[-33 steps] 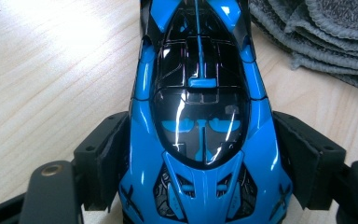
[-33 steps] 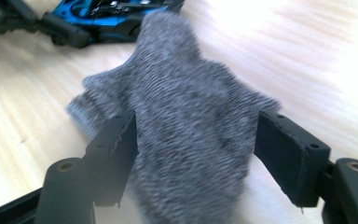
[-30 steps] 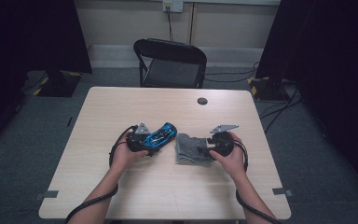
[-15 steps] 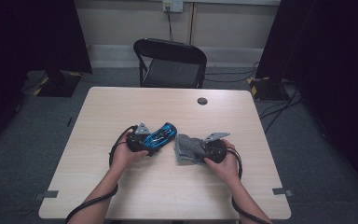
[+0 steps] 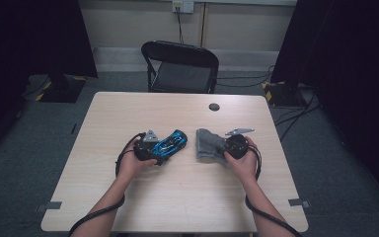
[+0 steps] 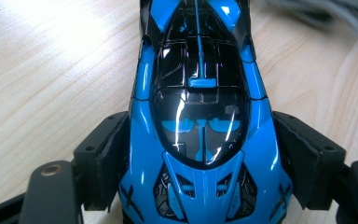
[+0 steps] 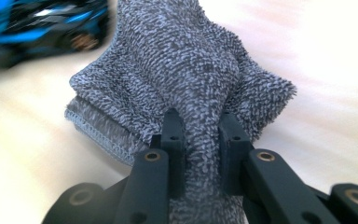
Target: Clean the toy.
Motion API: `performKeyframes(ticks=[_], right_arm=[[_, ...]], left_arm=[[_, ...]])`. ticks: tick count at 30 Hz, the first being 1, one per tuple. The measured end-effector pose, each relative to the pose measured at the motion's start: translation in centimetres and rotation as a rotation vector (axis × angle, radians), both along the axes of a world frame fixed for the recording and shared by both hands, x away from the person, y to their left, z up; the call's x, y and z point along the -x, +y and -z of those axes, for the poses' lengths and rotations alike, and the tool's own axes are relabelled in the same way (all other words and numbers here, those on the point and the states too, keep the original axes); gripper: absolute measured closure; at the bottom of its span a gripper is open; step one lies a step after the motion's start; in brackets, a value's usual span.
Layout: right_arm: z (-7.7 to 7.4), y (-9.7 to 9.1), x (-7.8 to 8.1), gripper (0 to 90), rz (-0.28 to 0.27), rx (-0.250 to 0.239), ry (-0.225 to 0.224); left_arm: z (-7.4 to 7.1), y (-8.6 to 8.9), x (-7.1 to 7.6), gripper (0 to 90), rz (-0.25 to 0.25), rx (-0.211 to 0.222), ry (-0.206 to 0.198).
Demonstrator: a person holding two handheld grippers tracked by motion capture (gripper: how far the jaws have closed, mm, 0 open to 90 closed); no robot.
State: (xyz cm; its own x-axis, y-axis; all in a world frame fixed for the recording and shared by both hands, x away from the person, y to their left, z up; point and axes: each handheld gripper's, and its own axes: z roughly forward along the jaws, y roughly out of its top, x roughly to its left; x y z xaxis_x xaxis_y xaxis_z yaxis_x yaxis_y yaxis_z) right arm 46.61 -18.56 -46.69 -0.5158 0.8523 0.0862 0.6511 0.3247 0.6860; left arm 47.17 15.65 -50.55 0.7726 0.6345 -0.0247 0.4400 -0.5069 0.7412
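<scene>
**Car clamped, cloth pinched, wiping not started**

High view: left tongs (image 5: 160, 150) hold the blue toy car (image 5: 171, 143) mid-bench (image 5: 128, 202); right tongs (image 5: 222, 148) have just been closing on the grey cloth (image 5: 206, 143) beside it. A chair (image 5: 180, 66) stands behind the bench, nothing blocks.

Left gripper view: pads (image 6: 109, 154) squeeze the car's flanks.

Right gripper view: tongs (image 7: 199, 140) bunch the cloth (image 7: 177, 60). It looks like the wiping is all left.

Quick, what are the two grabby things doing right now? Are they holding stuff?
Left hand-held gripper: closed on the blue toy car, one jaw on each side.
Right hand-held gripper: jaws have just been closing, now pinching a fold of the grey cloth.
</scene>
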Motion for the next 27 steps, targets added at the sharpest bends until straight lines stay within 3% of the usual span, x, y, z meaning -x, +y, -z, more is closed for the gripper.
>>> performKeyframes(ticks=[2,7,16,21,27], right_arm=[[-0.3,0.0,-1.1,76.0,0.039,-0.017,-0.004],[-0.4,1.5,-3.7,76.2,0.077,0.01,-0.028],[0.7,7.0,-6.9,76.0,0.031,0.062,-0.022],[1.3,9.3,-7.3,76.3,-0.054,0.091,-0.004],[1.1,9.3,-6.7,76.7,-0.154,0.1,0.006]], left_arm=[[0.0,0.0,0.0,24.1,0.001,0.0,0.001],[0.0,0.0,0.0,24.0,0.001,0.0,0.001],[0.0,0.0,0.0,24.0,0.001,0.0,-0.001],[0.0,0.0,0.0,24.0,0.002,0.0,0.001],[0.0,0.0,0.0,24.0,0.002,0.0,0.001]])
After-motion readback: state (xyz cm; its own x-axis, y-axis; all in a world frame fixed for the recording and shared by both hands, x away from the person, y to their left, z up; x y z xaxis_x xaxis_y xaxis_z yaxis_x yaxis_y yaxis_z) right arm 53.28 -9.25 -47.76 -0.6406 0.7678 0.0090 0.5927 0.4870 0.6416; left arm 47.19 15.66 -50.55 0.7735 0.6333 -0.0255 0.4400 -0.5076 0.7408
